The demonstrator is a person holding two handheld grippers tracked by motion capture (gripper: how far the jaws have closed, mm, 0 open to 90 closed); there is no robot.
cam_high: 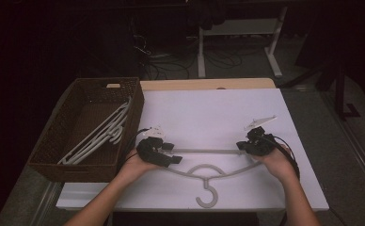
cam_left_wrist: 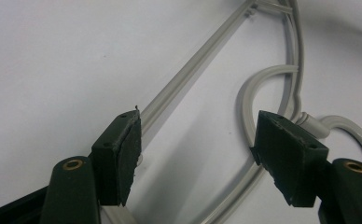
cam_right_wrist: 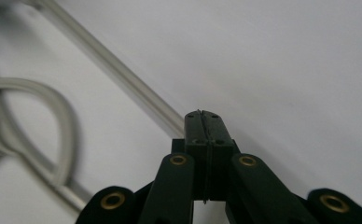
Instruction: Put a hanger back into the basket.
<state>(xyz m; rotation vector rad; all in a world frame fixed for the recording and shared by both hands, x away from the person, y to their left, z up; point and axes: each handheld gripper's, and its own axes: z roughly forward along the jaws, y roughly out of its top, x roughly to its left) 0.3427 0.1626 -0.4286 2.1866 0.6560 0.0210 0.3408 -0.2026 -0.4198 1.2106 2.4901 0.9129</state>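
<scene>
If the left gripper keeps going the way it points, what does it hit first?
Probably the hanger: the open left gripper straddles its bar and curved shoulder, with the white table right beneath. Depth is hard to judge.

the white table [cam_high: 209, 113] lies open and bare beyond the grey hanger [cam_high: 204, 172], from the hanger's straight bar to the far edge, so a gripper could pass freely there. at the table's left edge the brown wicker basket [cam_high: 58, 141] stands with raised walls and blocks any low sideways move, with more hangers [cam_high: 100, 136] lying slantwise inside it. the hanger itself spans the near strip between the left gripper [cam_high: 164, 153] and the right gripper [cam_high: 246, 146], its hook pointing at the near edge.
</scene>
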